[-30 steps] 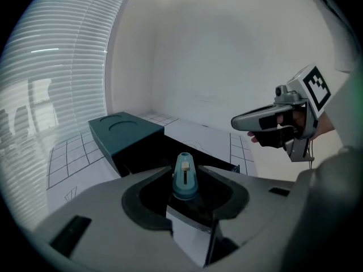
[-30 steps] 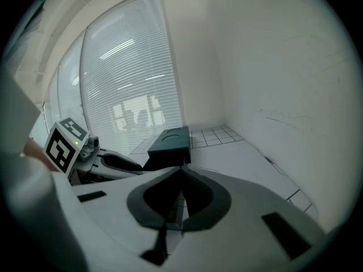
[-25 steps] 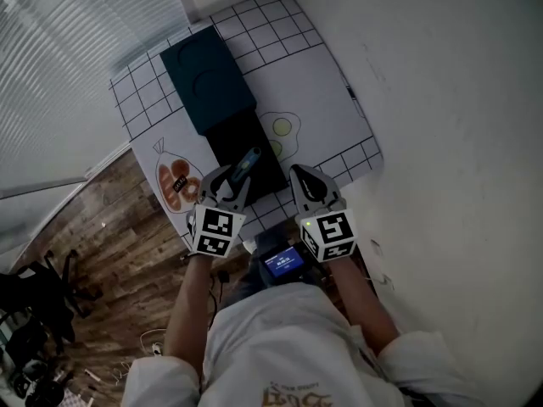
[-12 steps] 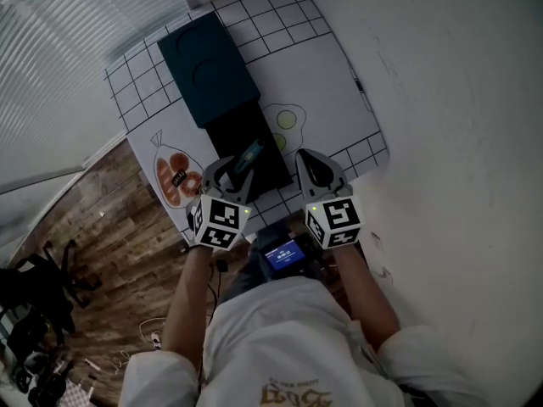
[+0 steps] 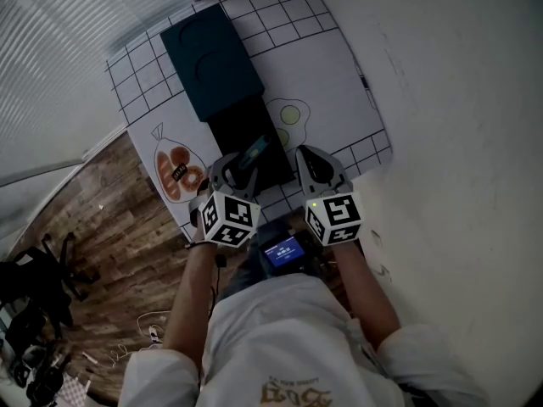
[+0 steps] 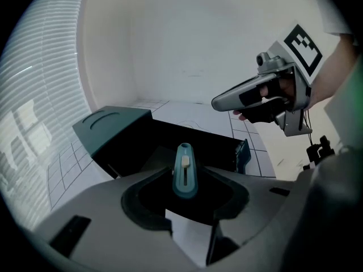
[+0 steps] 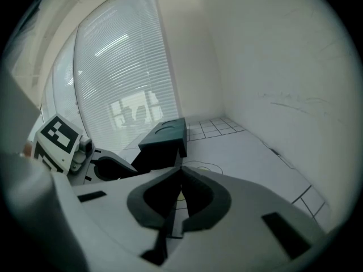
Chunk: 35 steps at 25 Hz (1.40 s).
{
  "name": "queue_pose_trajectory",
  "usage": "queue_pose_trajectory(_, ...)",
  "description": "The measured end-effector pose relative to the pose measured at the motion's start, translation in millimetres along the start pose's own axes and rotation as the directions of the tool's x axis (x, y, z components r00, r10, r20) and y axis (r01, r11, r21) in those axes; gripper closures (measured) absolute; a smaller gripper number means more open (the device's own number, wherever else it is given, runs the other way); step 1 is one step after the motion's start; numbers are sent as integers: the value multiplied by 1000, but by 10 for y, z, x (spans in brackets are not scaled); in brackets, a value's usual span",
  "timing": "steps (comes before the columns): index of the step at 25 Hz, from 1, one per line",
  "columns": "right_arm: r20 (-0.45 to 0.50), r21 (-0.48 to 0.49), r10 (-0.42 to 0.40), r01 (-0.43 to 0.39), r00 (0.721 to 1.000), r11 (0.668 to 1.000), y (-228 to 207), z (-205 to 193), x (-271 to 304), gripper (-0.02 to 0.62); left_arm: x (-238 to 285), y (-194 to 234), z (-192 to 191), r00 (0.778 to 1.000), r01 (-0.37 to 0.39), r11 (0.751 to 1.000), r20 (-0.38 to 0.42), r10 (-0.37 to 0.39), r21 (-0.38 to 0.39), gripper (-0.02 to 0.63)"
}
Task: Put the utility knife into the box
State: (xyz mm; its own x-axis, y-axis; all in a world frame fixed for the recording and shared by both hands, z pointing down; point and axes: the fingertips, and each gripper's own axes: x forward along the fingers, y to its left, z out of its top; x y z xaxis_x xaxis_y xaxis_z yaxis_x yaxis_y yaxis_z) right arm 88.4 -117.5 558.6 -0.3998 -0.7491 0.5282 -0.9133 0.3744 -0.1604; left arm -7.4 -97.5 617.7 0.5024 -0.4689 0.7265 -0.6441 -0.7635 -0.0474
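A teal utility knife [image 5: 254, 152] with a pale slider [image 6: 185, 162] sticks out from between the jaws of my left gripper [image 5: 238, 170], which is shut on its handle. The knife hangs over the near end of the open black box [image 5: 241, 131]. The box's dark teal lid [image 5: 212, 60] lies folded back on the far side. In the left gripper view the box's black inside [image 6: 198, 142] lies right behind the knife. My right gripper [image 5: 310, 166] is shut with nothing in it, just right of the box, above the mat.
The box rests on a white mat [image 5: 331, 75] with a grid border, a fried-egg drawing [image 5: 291, 114] and a bag drawing [image 5: 173, 170]. A white wall [image 5: 458, 142] runs along the right. Wooden floor [image 5: 102, 244] lies below the table's left edge. Window blinds [image 7: 119, 67] stand behind.
The left gripper has turned a little, swinging the knife's tip to the right over the box's near end. The right gripper has barely moved.
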Motion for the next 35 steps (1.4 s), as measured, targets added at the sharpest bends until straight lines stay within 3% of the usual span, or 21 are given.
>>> queue_pose_trajectory(8, 4, -4, -9, 9, 1000, 1000, -32, -6, -65, 588, 9, 6, -6, 1000, -14, 1000, -17, 14, -14, 451)
queue_pose_trajectory(13, 7, -2, -15, 15, 1000, 1000, -51, -19, -104, 588, 25, -4, -2, 1000, -4, 998, -28, 2, -59, 423)
queue_pose_trajectory(19, 26, -10, -14, 14, 1000, 1000, -27, 47, -155, 589, -38, 18, 14, 999, 7, 991, -48, -13, -136, 436)
queue_pose_trajectory(25, 54, -42, -2, 5, 999, 999, 69, 168, -261, 589, -284, 130, 182, 998, -41, 984, 40, 49, -171, 582)
queue_pose_trajectory(31, 111, -60, -5, 12, 994, 998, 182, 336, -452, 589, -673, 293, 344, 984, -79, 966, 137, 116, -247, 597)
queue_pose_trajectory(35, 169, -50, -9, 18, 986, 999, 265, 477, -632, 589, -996, 415, 375, 962, -118, 949, 203, 182, -292, 597)
